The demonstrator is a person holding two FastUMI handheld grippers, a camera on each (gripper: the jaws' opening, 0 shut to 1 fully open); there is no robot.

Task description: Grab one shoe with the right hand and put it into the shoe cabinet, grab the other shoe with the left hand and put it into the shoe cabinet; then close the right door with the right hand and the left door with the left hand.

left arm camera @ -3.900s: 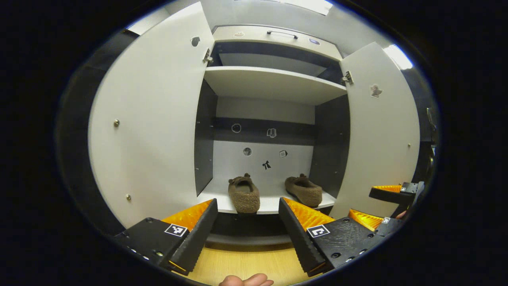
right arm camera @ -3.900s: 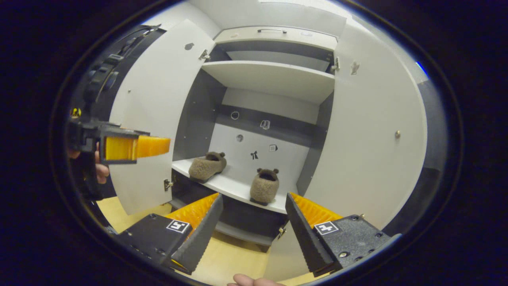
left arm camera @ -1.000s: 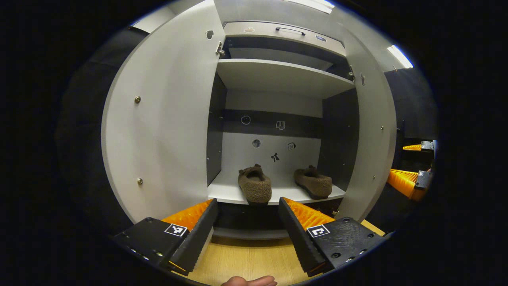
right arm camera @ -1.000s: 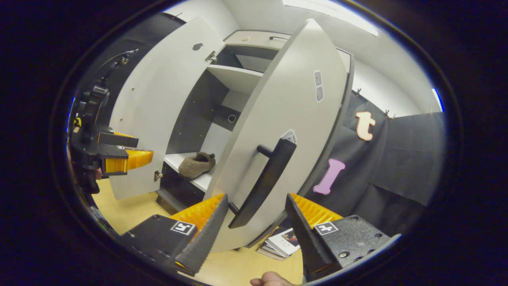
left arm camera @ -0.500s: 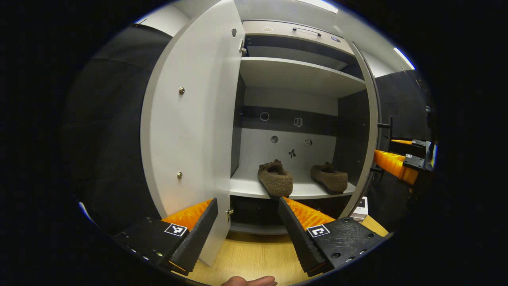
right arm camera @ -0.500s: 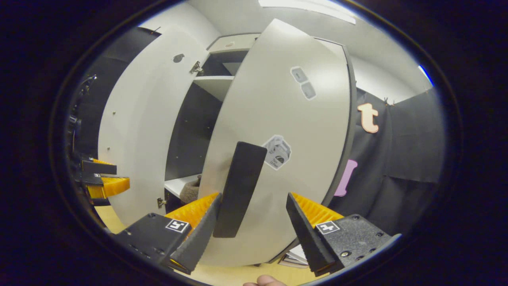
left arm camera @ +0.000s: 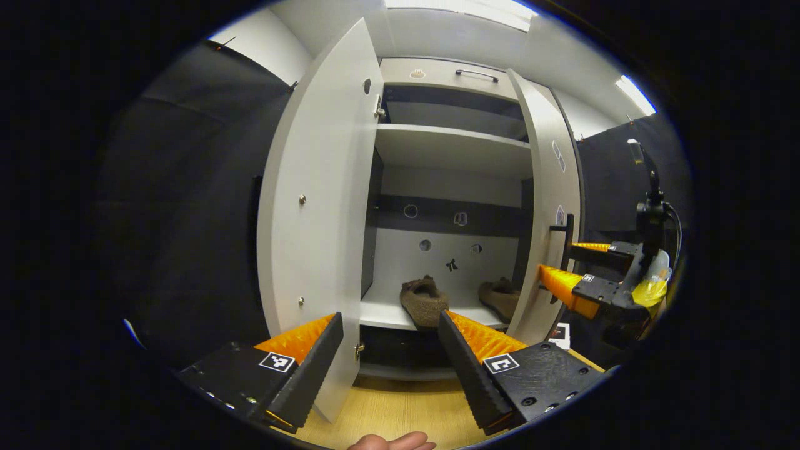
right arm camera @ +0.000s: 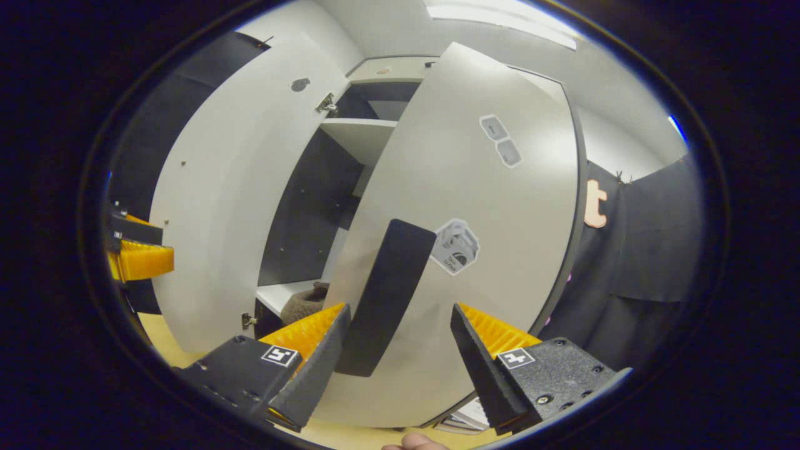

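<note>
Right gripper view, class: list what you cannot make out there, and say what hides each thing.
- Shoe: a small part peeks out; the right door covers the rest.
- Lower shelf: mostly behind that door.
- Stickers on the door: too small to make out.
- Papers on the floor: cut off behind the right claw.
- Left claw: cut off at the edge.

Ahead of me the floor (left arm camera: pixel 400 406) is pale wood-grain board, running up to the foot of the furniture. Black cloth (left arm camera: pixel 187 206) hangs as the booth wall on my left side, and more of it (right arm camera: pixel 650 262) drapes to the right in the right gripper view, clipped along its top edge against a plain white wall (right arm camera: pixel 619 150). Overhead the ceiling (left arm camera: pixel 431 31) is white, with a long light panel (left arm camera: pixel 475 7) glowing straight above and a second strip light (left arm camera: pixel 634 94) off to the right.
</note>
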